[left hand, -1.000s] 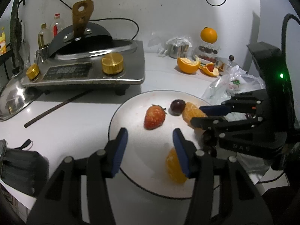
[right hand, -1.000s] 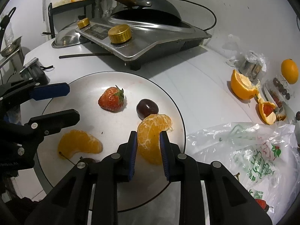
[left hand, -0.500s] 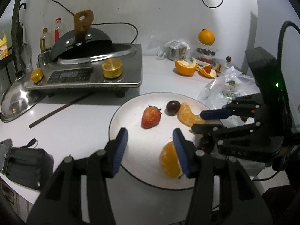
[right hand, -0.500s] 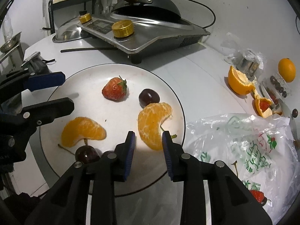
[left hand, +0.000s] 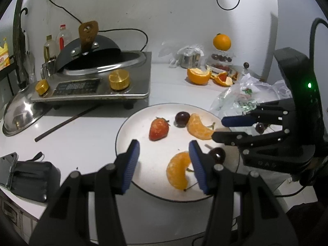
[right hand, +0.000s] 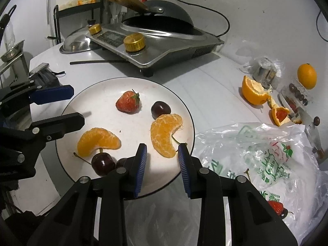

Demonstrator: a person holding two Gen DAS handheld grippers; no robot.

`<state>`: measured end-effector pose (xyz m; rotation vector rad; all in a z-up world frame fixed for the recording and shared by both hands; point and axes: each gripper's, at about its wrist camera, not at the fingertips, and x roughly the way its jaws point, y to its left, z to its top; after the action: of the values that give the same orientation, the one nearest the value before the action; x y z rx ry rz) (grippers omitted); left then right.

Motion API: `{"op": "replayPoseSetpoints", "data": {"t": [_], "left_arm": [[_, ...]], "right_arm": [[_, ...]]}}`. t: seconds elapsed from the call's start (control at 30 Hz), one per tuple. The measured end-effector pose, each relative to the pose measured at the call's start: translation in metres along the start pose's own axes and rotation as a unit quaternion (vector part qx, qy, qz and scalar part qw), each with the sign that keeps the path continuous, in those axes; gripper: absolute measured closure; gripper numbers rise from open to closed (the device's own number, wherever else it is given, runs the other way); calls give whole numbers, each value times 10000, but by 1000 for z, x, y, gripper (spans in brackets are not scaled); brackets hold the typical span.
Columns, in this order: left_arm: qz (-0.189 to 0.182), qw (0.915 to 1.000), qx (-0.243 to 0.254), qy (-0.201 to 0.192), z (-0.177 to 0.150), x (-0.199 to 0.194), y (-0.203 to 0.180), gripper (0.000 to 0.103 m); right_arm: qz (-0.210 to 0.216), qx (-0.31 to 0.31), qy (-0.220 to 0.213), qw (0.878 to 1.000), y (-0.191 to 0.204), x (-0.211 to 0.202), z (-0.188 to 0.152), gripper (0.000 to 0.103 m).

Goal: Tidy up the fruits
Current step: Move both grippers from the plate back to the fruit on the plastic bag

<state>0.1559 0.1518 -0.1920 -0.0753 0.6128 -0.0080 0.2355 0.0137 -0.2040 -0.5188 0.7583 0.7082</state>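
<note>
We see a round white plate (right hand: 184,110), glazed and smooth with a thin dark rim, lying on a pale glossy countertop (right hand: 207,82); everything else we place against it. Near the plate's far side lies a strawberry (right hand: 128,102), conical, pitted and red with a green leafy cap. Just right of it sits a dark cherry (right hand: 161,108), round and shiny, touching the top of a crescent-shaped mandarin segment (right hand: 166,134) with pale stringy pith. A second mandarin segment (right hand: 98,140) lies toward the plate's left near side, and a stemmed cherry (right hand: 103,164) rests against its lower edge.

The right gripper (right hand: 163,160) hangs over the plate's near rim, its ribbed blue pads parted a modest way with nothing between them; the tip of the right-hand segment lies just beyond them, untouched. The left gripper (left hand: 164,160) hovers over the plate's opposite edge, its jaws standing wider apart and likewise empty; in its own view the left-hand segment lies just beside one pad.

Beyond the plate stands a brushed-steel induction cooker (right hand: 164,45) with brass-coloured ribbed knobs and a black wok. To the plate's right lies a crumpled clear plastic bag (right hand: 266,153) with green print, and farther off a hollow orange peel (right hand: 253,92) and a whole orange (right hand: 306,76).
</note>
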Motion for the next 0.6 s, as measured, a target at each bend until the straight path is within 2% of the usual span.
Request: {"op": "replayPoseSetpoints", "data": {"t": [0.6], "left_arm": [[-16,9999,128,2,5,-8,-29,51]], "right_arm": [[161,318,-355,9987,-19,-39,-15,70]]}}
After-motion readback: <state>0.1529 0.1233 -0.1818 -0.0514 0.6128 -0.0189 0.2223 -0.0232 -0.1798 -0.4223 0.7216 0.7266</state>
